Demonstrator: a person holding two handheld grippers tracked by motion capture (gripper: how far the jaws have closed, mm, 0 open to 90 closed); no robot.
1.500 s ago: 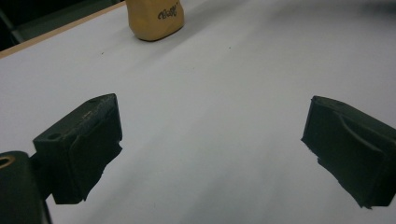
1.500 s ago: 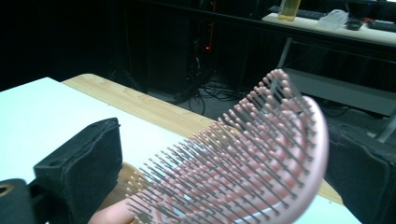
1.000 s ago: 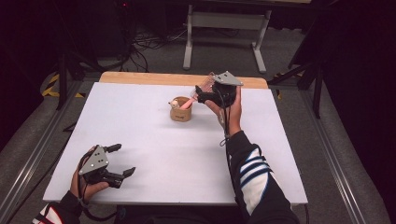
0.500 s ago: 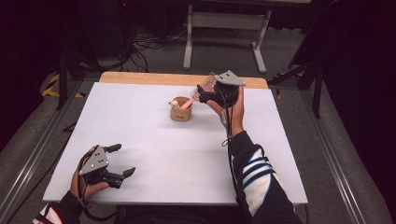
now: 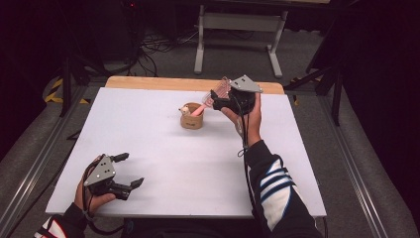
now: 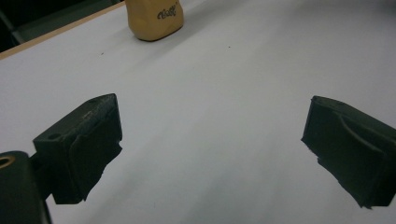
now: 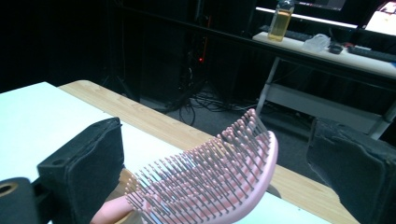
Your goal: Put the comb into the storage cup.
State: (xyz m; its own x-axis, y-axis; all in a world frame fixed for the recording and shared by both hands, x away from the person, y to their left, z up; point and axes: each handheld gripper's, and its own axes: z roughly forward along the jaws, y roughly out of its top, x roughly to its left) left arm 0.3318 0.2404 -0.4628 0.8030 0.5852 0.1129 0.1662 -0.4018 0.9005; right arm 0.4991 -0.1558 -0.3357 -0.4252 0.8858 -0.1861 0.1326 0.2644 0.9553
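High view: the right tool (image 5: 217, 100) hangs over the far middle of the white bench (image 5: 163, 173), just beside the small tan cup (image 5: 191, 117).
Change: against the pictures of a second ago, the right hand has moved very little; the pink hairbrush (image 5: 210, 101) leans the same way, with its handle down in the cup.
Meaning: I judge the brush is being set into the cup, or just let go there, and the step is nearly done.
Right gripper view: the jaws stand wide apart, one on each side of the hairbrush (image 7: 219, 186); neither pad seems to press it, so the tool has hold of nothing.
Look of the brush: pale pink, a curved head, many thin bristles with small round tips, tilted up toward the far edge.
Cup: tan, with dark writing on its side (image 6: 155, 18); something small and pale sits at its rim, I cannot tell what.
Left tool (image 5: 131, 171): rests low at the near left corner, jaws open, empty (image 6: 210, 154).
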